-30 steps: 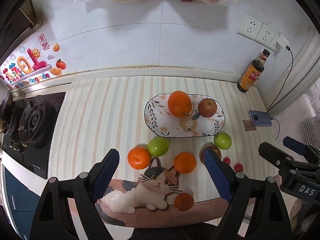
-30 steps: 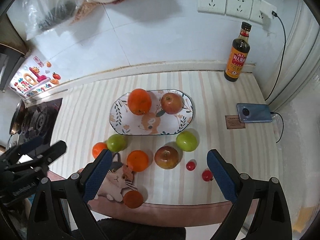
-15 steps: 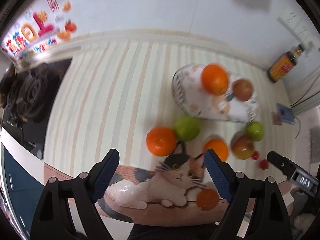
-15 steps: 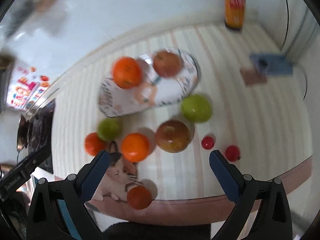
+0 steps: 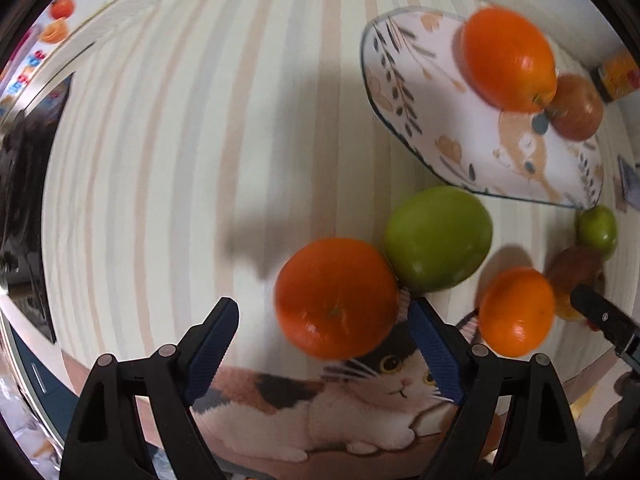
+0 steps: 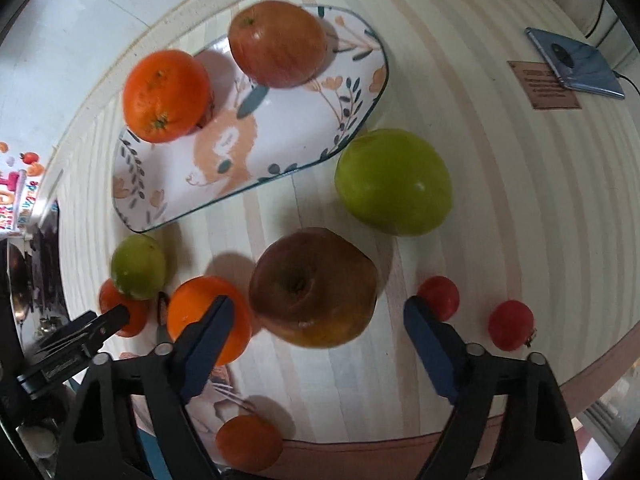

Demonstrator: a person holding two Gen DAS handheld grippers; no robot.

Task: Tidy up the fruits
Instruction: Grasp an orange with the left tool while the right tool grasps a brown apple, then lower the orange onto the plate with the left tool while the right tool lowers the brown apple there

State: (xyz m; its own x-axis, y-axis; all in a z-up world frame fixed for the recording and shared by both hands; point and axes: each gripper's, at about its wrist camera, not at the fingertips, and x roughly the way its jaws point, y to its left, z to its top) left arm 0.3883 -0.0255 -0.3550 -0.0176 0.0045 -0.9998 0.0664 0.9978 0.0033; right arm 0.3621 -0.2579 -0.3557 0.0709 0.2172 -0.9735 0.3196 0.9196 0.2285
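Note:
My left gripper (image 5: 322,312) is open, its fingers either side of an orange (image 5: 337,298) on the striped mat. A green apple (image 5: 439,237) touches that orange. My right gripper (image 6: 318,312) is open around a brownish-red apple (image 6: 314,287). An oval patterned plate (image 6: 280,152) holds a large orange (image 6: 166,95) and a red apple (image 6: 277,43); it also shows in the left wrist view (image 5: 420,80). A second green apple (image 6: 394,181) lies right of the plate. Another orange (image 6: 208,318) sits behind my right gripper's left finger.
Two small red fruits (image 6: 439,297) (image 6: 511,324) lie at the right. A small orange (image 6: 249,442) sits by the counter's front edge. A phone (image 6: 574,63) and a card (image 6: 544,85) lie far right. A stove (image 5: 24,184) is at the left.
Both grippers have dropped down and forward toward the fruit. The left now straddles the orange; the right now straddles the brownish-red apple. Both stay open.

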